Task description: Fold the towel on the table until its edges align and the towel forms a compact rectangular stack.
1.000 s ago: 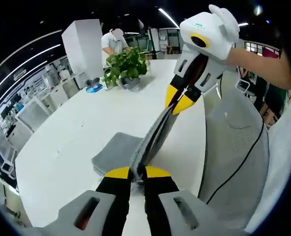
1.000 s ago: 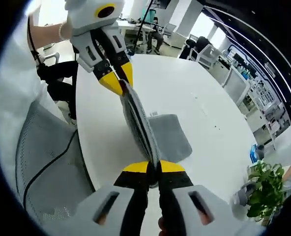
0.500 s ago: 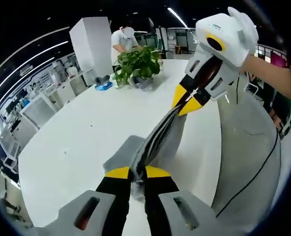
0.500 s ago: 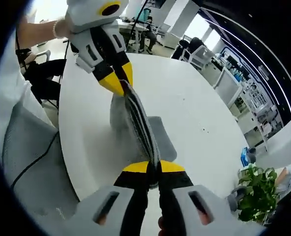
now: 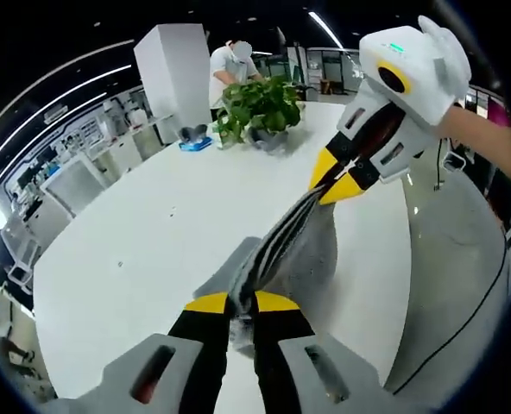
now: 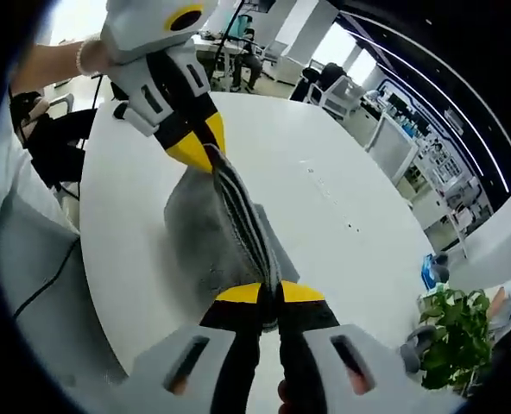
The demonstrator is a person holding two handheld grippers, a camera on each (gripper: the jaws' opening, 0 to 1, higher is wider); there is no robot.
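Both grippers have carried the grey towel [image 5: 281, 250] further over the white counter [image 5: 152, 224], away from its edge. The left gripper [image 5: 241, 304] and right gripper [image 6: 268, 293] each pinch a corner, fingers clamped narrow, stretching it toward 1 o'clock; laying it down looks next.

Worktop [image 5: 135, 241] bare around the towel [image 5: 303, 254]; potted plant [image 5: 264, 108] stands well beyond it, at the far edge.
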